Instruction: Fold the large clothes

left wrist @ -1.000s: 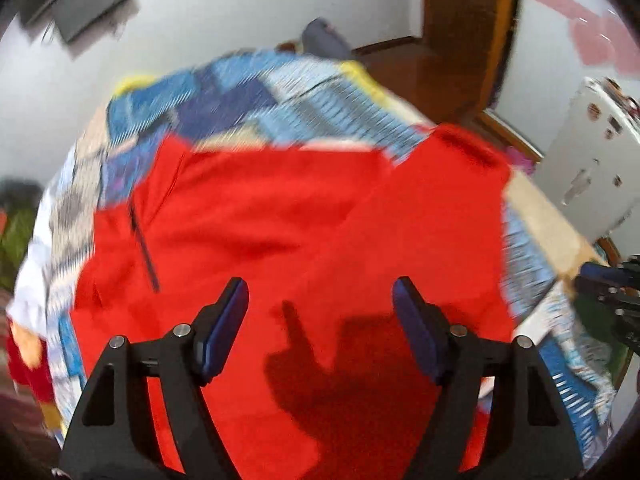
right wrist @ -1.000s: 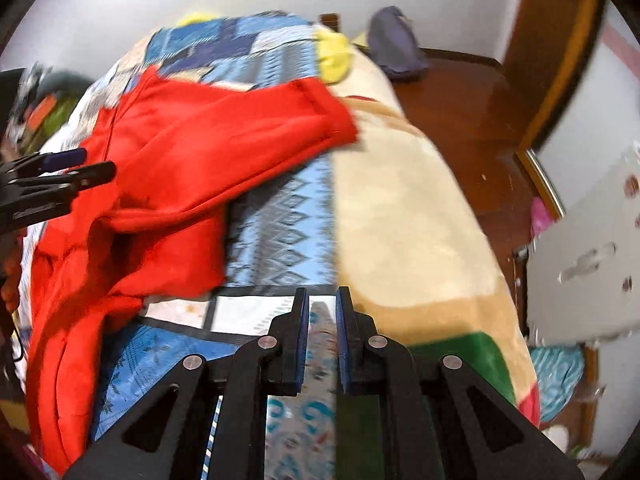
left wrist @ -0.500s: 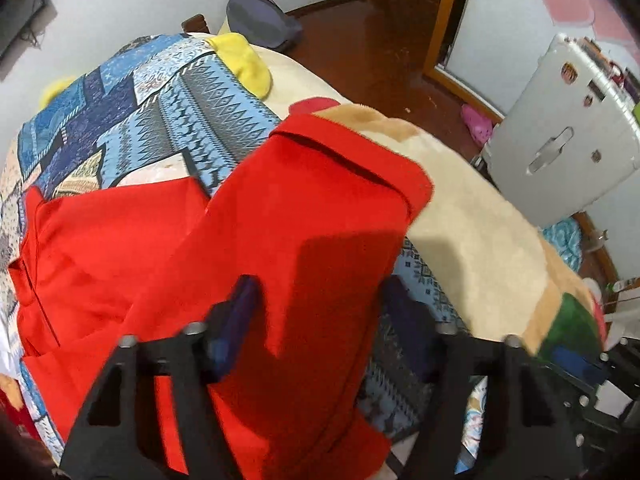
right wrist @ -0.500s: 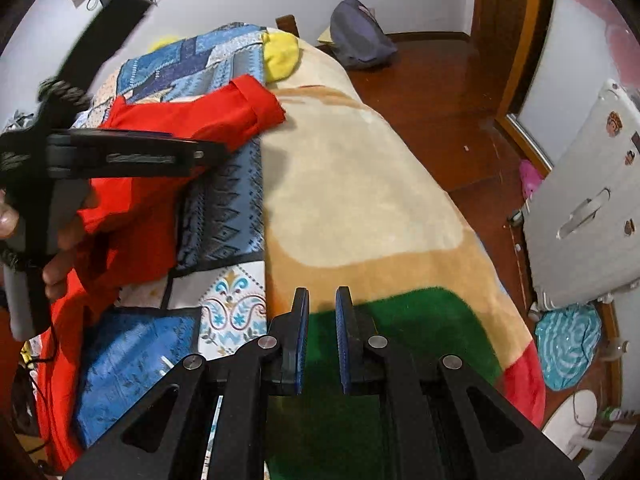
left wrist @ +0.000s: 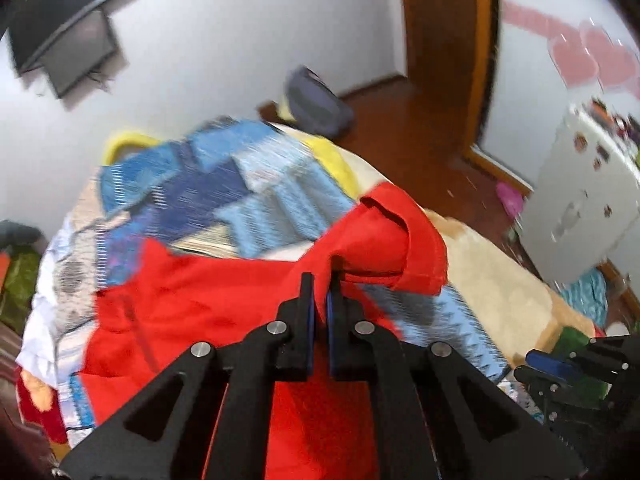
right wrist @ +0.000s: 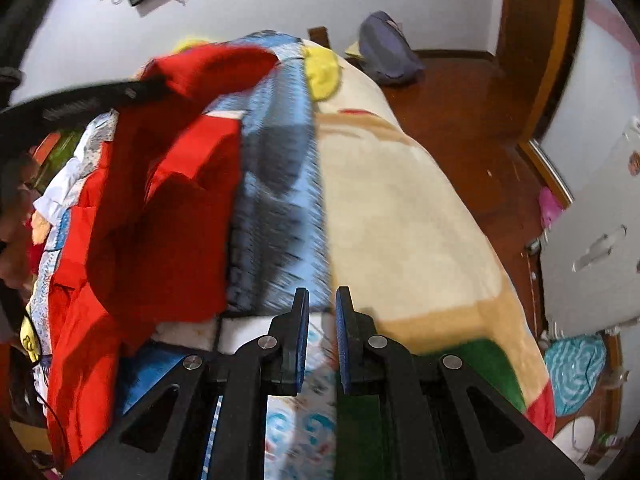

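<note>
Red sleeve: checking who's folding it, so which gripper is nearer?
Left. The left gripper is clamped on the red sleeve; the right gripper hangs empty beside it.

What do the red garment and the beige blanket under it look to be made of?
Red garment: a soft, matte knit or fleece, judging by its limp folds and stitched cuff; motion blur leaves the weave unclear. Beige blanket: a plush, fuzzy fleece with a slight sheen and no visible weave. The left gripper is shut on the garment's sleeve.

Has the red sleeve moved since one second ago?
Yes. The left hand-held gripper, whose jaws just closed on the red sleeve, has lifted its cuff off the beige blanket, toward the patchwork quilt.
</note>
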A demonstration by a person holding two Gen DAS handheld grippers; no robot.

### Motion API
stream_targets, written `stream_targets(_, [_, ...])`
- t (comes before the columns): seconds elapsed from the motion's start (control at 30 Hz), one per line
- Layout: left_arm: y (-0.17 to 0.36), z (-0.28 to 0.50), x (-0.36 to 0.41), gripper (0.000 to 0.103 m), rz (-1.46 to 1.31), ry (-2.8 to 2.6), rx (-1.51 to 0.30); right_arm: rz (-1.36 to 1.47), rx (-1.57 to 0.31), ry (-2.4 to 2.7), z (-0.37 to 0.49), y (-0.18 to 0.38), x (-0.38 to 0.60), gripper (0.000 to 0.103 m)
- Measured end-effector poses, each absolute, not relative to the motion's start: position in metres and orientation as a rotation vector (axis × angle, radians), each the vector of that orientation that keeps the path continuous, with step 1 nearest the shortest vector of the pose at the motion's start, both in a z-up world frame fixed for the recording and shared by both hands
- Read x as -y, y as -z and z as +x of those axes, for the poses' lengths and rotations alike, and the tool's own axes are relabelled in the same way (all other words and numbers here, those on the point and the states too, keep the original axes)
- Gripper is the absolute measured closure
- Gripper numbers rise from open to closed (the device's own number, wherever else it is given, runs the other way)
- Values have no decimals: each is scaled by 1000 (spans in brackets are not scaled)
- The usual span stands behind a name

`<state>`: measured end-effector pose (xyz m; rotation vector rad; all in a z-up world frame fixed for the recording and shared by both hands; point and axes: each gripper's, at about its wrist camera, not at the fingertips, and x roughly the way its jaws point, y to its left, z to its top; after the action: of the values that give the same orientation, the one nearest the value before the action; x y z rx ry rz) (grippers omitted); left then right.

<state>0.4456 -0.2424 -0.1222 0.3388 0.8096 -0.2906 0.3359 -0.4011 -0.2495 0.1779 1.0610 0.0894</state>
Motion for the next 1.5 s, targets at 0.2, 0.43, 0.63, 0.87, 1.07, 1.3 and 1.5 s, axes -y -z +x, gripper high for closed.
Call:
stream_targets(0.2, [98, 450, 148, 99, 255, 167, -778, 113, -1019, -151, 361, 229, 360, 95])
stream_targets(0.43, [133, 447, 36, 99, 189, 33, -851, -59, -1024, -157, 404, 240, 296, 95])
stream_targets(0.63, [202, 424, -33, 98, 89, 9, -993, -221, -1128, -106, 429, 290, 258, 95])
stream_targets(0.87, [285, 405, -66, 96, 6, -5, -1146, -397, -1081, -3, 419, 294, 235, 86])
stream_targets(1.07, [308, 390, -91, 77, -85, -2, -1172, -448, -1028, 98, 415, 291, 250, 16])
stream_targets(1.3, [300, 387, -114, 49, -184, 35, -1166, -222, -1082, -13, 415, 280, 275, 15])
stream_targets(1.5, [301, 406, -129, 48, -270, -16, -1167, -143, -1081, -87, 403, 274, 276, 15])
